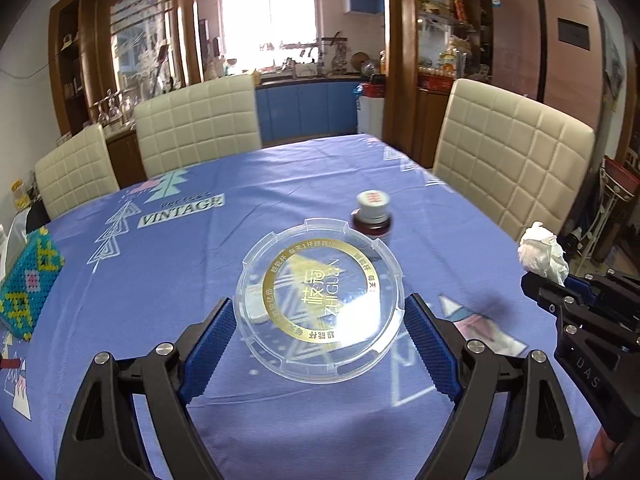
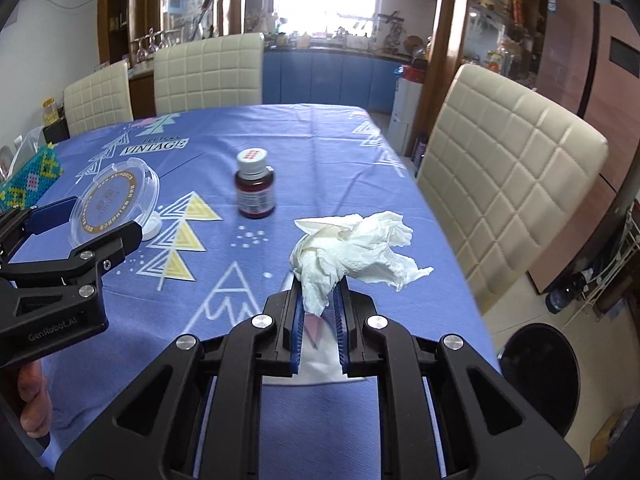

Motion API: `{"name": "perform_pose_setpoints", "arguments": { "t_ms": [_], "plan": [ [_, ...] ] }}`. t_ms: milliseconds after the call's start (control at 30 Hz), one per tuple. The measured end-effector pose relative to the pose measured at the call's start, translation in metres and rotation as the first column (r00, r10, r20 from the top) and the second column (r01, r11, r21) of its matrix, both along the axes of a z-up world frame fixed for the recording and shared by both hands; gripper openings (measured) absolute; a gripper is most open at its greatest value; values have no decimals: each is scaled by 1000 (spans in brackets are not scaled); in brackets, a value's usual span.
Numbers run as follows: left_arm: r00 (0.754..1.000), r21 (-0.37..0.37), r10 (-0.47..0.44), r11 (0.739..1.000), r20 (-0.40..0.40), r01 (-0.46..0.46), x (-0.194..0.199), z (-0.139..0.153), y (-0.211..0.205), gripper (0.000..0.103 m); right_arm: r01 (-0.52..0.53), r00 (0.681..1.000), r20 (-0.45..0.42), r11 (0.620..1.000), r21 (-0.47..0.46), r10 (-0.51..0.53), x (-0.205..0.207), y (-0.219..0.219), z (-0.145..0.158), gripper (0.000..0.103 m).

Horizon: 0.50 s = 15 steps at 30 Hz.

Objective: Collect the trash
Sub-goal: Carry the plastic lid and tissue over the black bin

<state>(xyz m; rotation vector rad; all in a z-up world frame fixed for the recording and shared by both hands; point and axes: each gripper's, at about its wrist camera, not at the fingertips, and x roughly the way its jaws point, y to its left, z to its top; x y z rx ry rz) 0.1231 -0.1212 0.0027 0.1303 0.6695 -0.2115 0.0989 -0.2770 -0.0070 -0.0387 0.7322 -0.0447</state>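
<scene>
A round clear plastic lid (image 1: 316, 272) with a gold ring sits tilted between the wide-set blue pads of my left gripper (image 1: 320, 304), its rim against both pads. In the right wrist view the lid (image 2: 114, 200) hangs above the table in that left gripper (image 2: 96, 220). My right gripper (image 2: 320, 286) is shut on a crumpled white tissue (image 2: 360, 248), which sticks up past its fingertips. The left wrist view shows the tissue (image 1: 542, 252) and right gripper (image 1: 560, 284) at the right edge. A dark bottle (image 2: 255, 188) with a white cap stands mid-table.
A blue patterned cloth (image 1: 200, 240) covers the table. A small white cap (image 2: 152, 230) lies under the lid. A beaded box (image 1: 28, 280) sits at the left edge. Cream chairs (image 2: 512, 168) ring the table. A black round bin (image 2: 540, 364) stands on the floor at right.
</scene>
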Motion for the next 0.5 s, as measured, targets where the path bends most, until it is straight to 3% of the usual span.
{"name": "perform_pose_setpoints", "arguments": {
  "t_ms": [500],
  "plan": [
    [986, 39, -162, 986, 37, 160, -36, 15, -112, 83, 138, 989, 38, 989, 52, -140, -43, -94, 5, 15]
  ]
}}
